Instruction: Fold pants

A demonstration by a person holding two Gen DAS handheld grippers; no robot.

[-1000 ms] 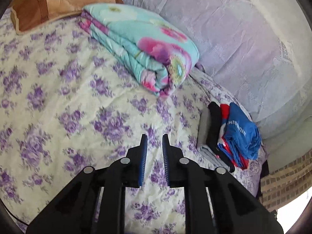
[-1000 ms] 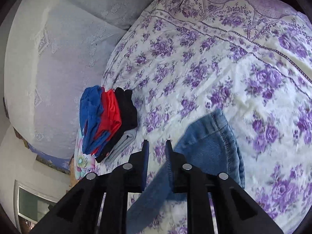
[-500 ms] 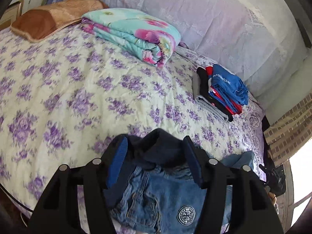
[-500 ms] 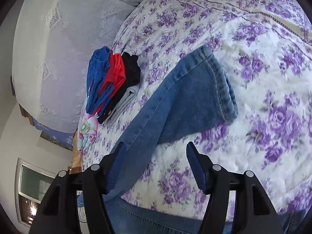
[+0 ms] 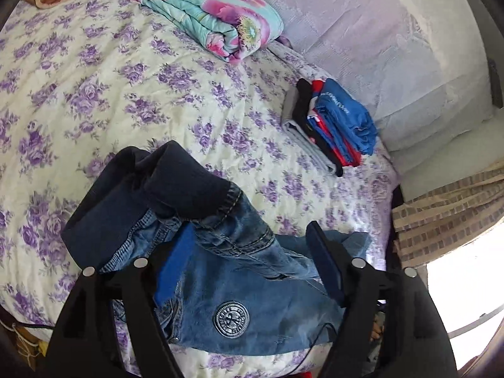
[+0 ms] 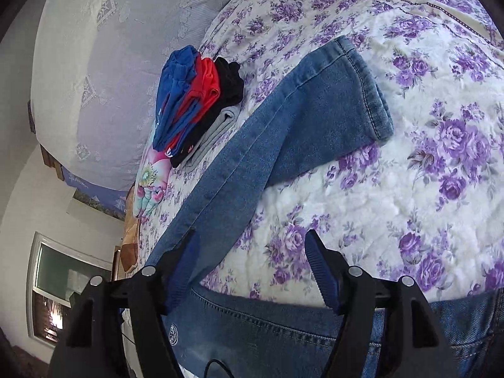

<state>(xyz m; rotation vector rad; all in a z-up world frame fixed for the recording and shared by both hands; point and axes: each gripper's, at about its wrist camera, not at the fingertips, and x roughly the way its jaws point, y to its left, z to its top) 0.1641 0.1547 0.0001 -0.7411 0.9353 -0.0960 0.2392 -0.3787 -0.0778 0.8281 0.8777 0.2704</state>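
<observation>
Two blue-padded fingers of the left gripper [image 5: 252, 261] stand apart and are widening over the crumpled waist of the blue denim jeans [image 5: 220, 252], gripping nothing, on the purple-flowered bedspread [image 5: 94, 94]. In the right view, the right gripper [image 6: 252, 267] is likewise opening, empty, above a leg stretching far. Laying out seems finished; next, regrasp for the fold.

I see soft daylight on both feeds. On the left wrist a window [image 5: 456, 296] blows out white at four o'clock. Focus is sharp, shadows under the jeans [image 6: 283, 119] faint; fisheye bends edges, with black vignette corners.
</observation>
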